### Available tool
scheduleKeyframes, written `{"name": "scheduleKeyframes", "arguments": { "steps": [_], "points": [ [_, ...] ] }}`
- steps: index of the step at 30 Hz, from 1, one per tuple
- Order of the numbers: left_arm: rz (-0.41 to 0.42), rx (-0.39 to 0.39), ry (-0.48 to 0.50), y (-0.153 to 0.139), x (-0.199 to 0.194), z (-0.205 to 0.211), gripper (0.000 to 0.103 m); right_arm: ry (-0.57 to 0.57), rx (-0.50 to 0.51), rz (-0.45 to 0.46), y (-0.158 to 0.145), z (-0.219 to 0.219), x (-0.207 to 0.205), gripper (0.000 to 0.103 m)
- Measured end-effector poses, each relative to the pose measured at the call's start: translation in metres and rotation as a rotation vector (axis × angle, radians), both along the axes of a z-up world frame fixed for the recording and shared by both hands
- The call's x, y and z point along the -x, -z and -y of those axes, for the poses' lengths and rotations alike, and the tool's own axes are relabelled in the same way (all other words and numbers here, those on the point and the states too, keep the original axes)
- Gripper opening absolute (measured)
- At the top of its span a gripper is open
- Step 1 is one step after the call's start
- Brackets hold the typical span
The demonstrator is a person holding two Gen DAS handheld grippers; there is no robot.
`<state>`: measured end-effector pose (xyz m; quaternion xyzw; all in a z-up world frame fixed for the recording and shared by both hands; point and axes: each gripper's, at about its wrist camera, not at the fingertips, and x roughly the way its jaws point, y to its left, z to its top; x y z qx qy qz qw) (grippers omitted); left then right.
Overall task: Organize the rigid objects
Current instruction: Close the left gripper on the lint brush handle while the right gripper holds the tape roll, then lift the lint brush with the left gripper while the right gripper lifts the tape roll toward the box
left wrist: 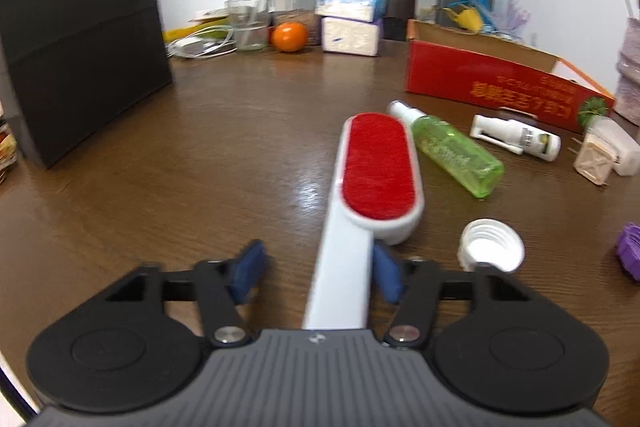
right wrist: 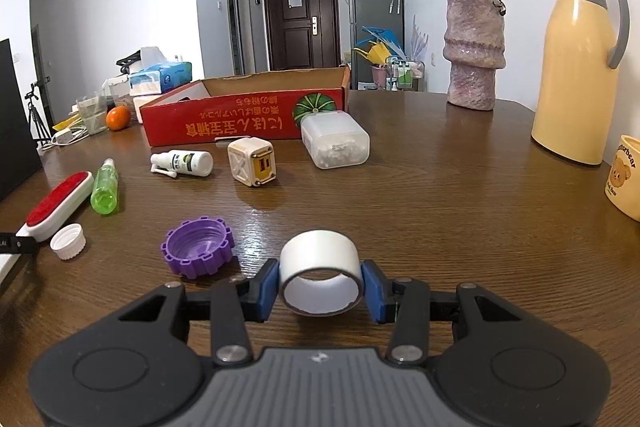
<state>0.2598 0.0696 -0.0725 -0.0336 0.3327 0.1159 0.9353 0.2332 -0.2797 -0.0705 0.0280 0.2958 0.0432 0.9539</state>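
Observation:
My left gripper (left wrist: 316,273) is open around the white handle of a lint brush (left wrist: 378,171) with a red pad; the right pad touches the handle, the left pad stands apart. The brush lies on the brown table (left wrist: 200,155) and also shows in the right wrist view (right wrist: 60,201). My right gripper (right wrist: 320,289) is shut on a white tape roll (right wrist: 320,267), held just above the table. A red cardboard box (right wrist: 244,115) lies open behind the loose items.
A green spray bottle (right wrist: 105,185), a white spray bottle (right wrist: 186,163), a cream cube (right wrist: 252,163), a clear plastic box (right wrist: 336,139), a purple lid (right wrist: 198,247) and a white cap (right wrist: 69,241) lie on the table. A vase (right wrist: 474,51), a yellow thermos (right wrist: 576,67) and a mug (right wrist: 626,175) stand at right.

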Motion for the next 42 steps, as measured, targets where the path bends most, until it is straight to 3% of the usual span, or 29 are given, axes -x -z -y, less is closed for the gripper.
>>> {"name": "scheduleKeyframes", "arguments": {
  "steps": [2, 7, 42],
  "points": [
    [0.006, 0.006, 0.026, -0.001, -0.001, 0.002, 0.031, -0.005, 0.002, -0.002, 0.0, -0.002, -0.001, 0.043],
    [0.025, 0.055, 0.018, -0.002, -0.002, -0.005, 0.026, -0.018, 0.006, -0.009, 0.001, -0.008, -0.004, 0.043],
    [0.179, 0.089, 0.066, -0.055, 0.0, -0.016, 0.026, -0.061, 0.014, 0.057, -0.035, -0.051, -0.021, 0.043]
  ]
}}
